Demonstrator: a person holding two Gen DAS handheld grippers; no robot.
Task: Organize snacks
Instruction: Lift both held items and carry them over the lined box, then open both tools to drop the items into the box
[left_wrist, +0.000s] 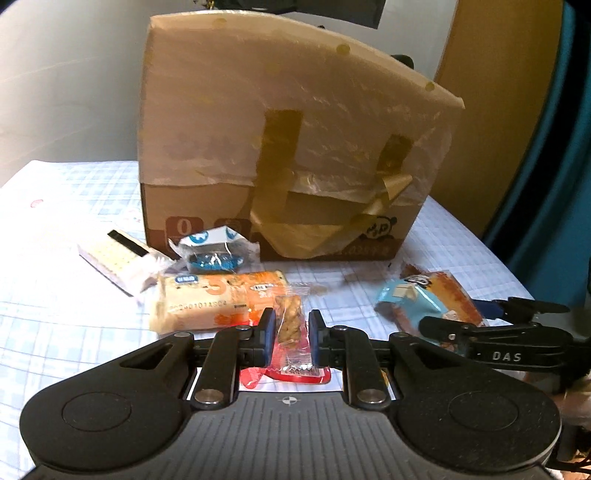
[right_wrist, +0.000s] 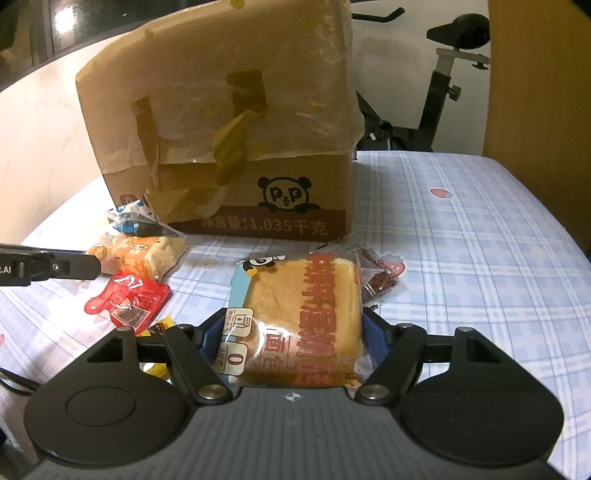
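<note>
Left wrist view puts your left gripper at lower centre, jaws drawn narrow and pinching a small clear twist pack with a braided brown snack inside. Under it lies a red packet. Just left of the pinch rests an orange bun whose wrapper carries a big "3" and a faint printed code too blurred to read fully. Above that sit a blue pack and, at middle left, a white pack. Behind them all stands the box, filling the upper centre, taped in yellow, with a "0" badge at its lower left. At right, your other tool's finger reads "DAS" and overlaps the bread pack.

In the right wrist view your right gripper sits at lower centre, jaws fairly wide and clamped on both edges of the bread pack. Its wrapper shows large red Chinese characters, a panda at its upper left and a "0" on the white label. A dark sachet touches its upper right corner. The box in the upper centre shows a panda logo marked "PtP" and "净含量:1.035千克". Everything rests on the checked cloth
</note>
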